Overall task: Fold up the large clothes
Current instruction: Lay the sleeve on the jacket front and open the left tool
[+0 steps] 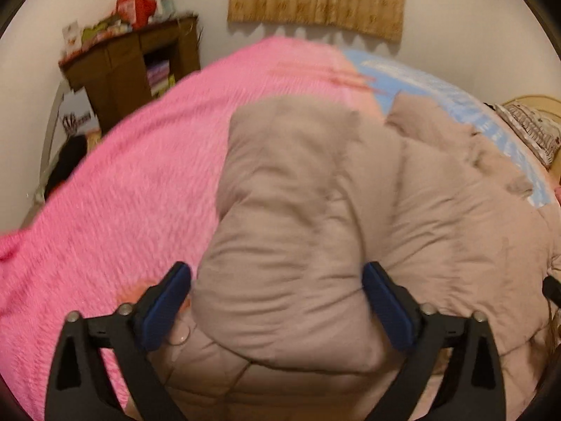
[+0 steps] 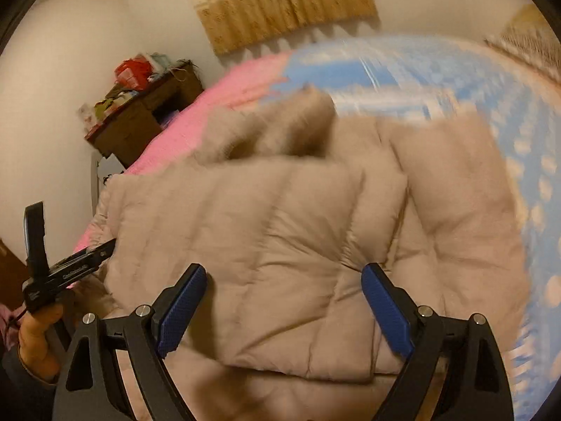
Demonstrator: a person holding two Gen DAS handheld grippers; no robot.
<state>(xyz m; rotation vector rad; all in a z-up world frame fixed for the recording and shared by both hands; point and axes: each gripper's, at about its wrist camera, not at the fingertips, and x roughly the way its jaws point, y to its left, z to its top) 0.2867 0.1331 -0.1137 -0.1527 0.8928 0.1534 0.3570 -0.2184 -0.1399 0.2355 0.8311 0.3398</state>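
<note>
I've got the padded beige coat (image 1: 315, 210) lying on the bed, mostly over the pink blanket (image 1: 122, 193) with its far side reaching onto the blue sheet (image 1: 438, 94). My left gripper (image 1: 277, 301) has its jaws spread wide, one blue pad on either side of a bulky fold of the coat, and as far as I can make out neither pad is pressing on the fabric, so nothing is held there. My right gripper (image 2: 284, 301) is also wide open above the quilted panel, gripping nothing. In the right wrist view I can see the left tool at the left edge, in the person's hand (image 2: 35, 336). Progress, as I judge it: one part of the coat looks already turned in over the body, a rounded doubled-over bulge in the left view, and the fur-trimmed hood end (image 2: 280, 122) sits bunched at the far side. It's still a loose, lumpy bundle, though, not a neat packet. I reckon there's at least another fold to make, plus flattening. The pictures are blurred, so the finer edges I can't tell.
</note>
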